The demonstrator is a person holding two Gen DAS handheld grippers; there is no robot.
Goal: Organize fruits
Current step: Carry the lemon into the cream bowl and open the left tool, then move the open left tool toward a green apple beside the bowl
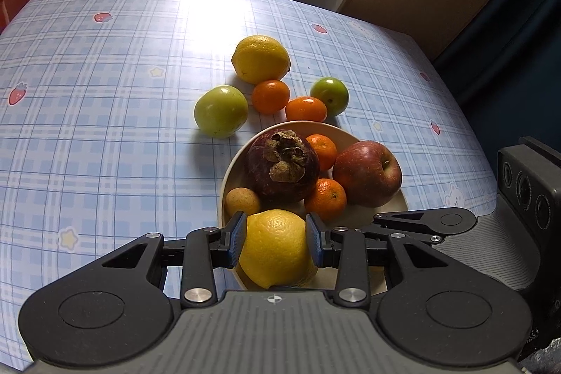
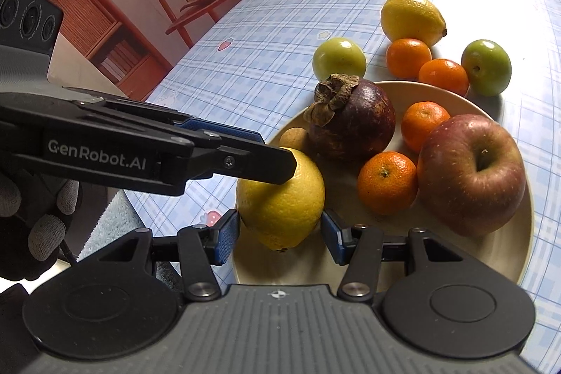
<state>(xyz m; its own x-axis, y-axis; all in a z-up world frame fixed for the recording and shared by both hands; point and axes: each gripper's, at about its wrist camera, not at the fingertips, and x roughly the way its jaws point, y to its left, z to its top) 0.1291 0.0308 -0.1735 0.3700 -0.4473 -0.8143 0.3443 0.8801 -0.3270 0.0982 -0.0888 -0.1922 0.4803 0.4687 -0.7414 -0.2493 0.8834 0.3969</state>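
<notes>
My left gripper (image 1: 277, 239) is shut on a yellow lemon (image 1: 277, 256), held low over the near edge of the cream plate (image 1: 301, 124). From the right wrist view, the left gripper (image 2: 277, 156) reaches in from the left, one finger lying across the lemon (image 2: 280, 209). My right gripper (image 2: 280, 230) stands open just short of the lemon, its blue pads either side of it without pressing. The plate (image 2: 455, 255) holds a dark mangosteen (image 2: 354, 121), a red apple (image 2: 471, 170), two tangerines (image 2: 387, 183) and a small brown fruit (image 2: 292, 139).
Beyond the plate, on the blue checked tablecloth (image 1: 105, 128), lie a second lemon (image 1: 261, 58), two green fruits (image 1: 221, 111) and two tangerines (image 1: 270, 96). The right gripper's finger (image 1: 420, 223) crosses the plate's right side. A gloved hand (image 2: 45, 233) holds the left gripper off the table's edge.
</notes>
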